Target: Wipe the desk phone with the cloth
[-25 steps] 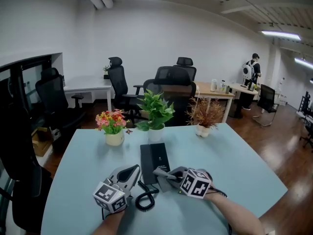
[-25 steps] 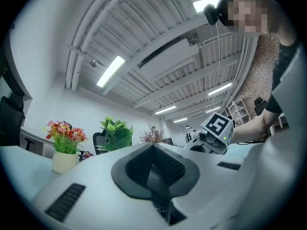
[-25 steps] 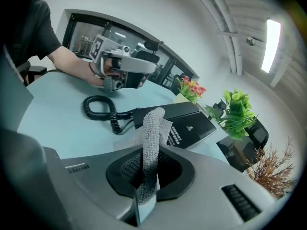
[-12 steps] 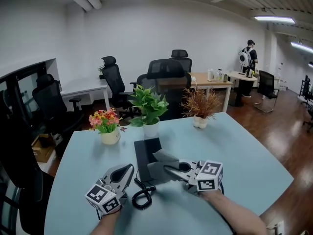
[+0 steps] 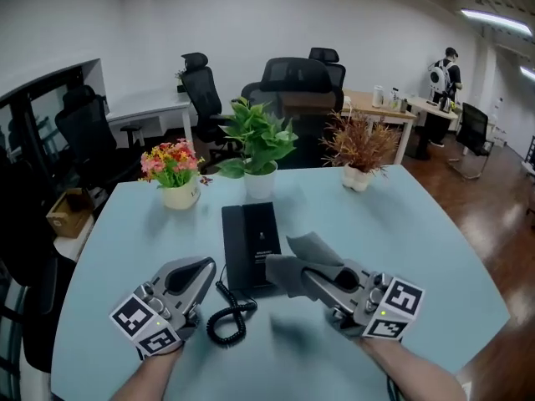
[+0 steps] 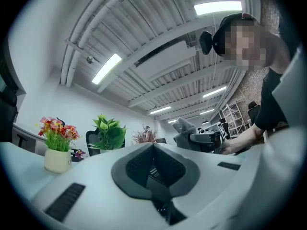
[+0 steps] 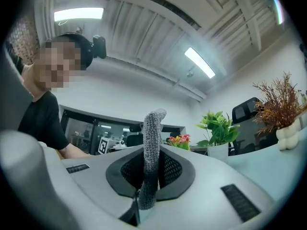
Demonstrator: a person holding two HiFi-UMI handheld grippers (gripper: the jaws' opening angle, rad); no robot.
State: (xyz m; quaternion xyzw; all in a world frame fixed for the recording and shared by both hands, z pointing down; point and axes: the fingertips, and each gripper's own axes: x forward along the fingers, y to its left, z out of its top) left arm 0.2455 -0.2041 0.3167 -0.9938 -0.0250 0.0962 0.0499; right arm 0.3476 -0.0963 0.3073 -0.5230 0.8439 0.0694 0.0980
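Note:
The black desk phone [image 5: 248, 241] lies flat in the middle of the pale blue table [image 5: 435, 257], its coiled cord [image 5: 224, 320] trailing toward me. My right gripper [image 5: 311, 276] is shut on the grey cloth [image 5: 303, 257], which hangs just right of the phone's near end and overlaps its edge. In the right gripper view the cloth [image 7: 152, 138] stands up between the shut jaws of the right gripper [image 7: 146, 174]. My left gripper [image 5: 196, 267] sits left of the phone near the cord, shut and empty. The left gripper [image 6: 153, 163] shows its pads pressed together.
Three pots stand behind the phone: flowers [image 5: 171, 174], a green plant [image 5: 255, 153] and a dried brown plant [image 5: 361, 153]. Black office chairs [image 5: 292, 90] and other desks are beyond the table. A person [image 5: 443, 78] stands far back right.
The right gripper with the cloth has drawn off the phone's near end toward the right. The left gripper has shifted a little left. The head view has tipped further down.

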